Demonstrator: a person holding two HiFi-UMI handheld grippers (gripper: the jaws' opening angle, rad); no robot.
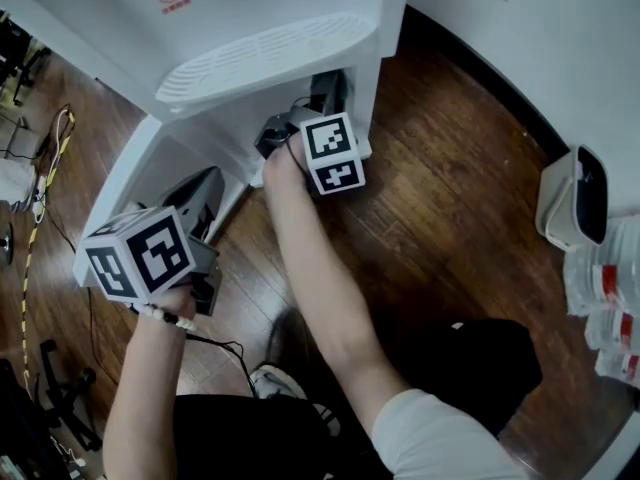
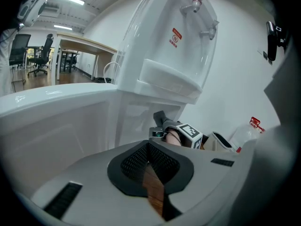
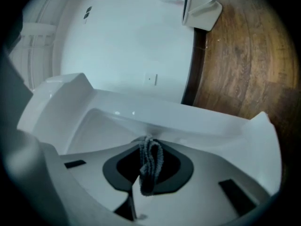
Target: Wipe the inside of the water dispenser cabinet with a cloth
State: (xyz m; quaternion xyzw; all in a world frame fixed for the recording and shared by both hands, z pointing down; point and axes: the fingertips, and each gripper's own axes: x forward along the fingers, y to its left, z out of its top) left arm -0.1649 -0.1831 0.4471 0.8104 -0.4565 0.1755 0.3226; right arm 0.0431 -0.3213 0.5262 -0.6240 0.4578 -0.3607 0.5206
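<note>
Left gripper [image 1: 200, 200]: held low beside the open cabinet door [image 1: 112, 183], outside the cabinet. Its jaws are drawn together at the tips with nothing between them; only a sliver of wood floor [image 1: 450, 208] shows past the black pads [image 2: 131, 161].

Water dispenser [image 1: 250, 28]: white, standing on the floor against the wall. The slotted drip tray [image 1: 265, 63] sits above, and the lower cabinet [image 3: 106, 126] is open below.

Right gripper [image 1: 285, 133]: reaches into the cabinet mouth under the drip tray, jaws clamped on the cloth [image 3: 150, 161].

Cloth: grey and ribbed, bunched in a narrow fold between the pads. Its far end lies at the jaw tips, just beside the cabinet's white inner surface; whether it touches cannot be told.

Bin [image 1: 572, 198]: white with a dark mouth, on the floor by the wall, well apart from the dispenser.

Bottles [image 1: 605, 303]: a wrapped pack at the floor's right edge, near the bin.
</note>
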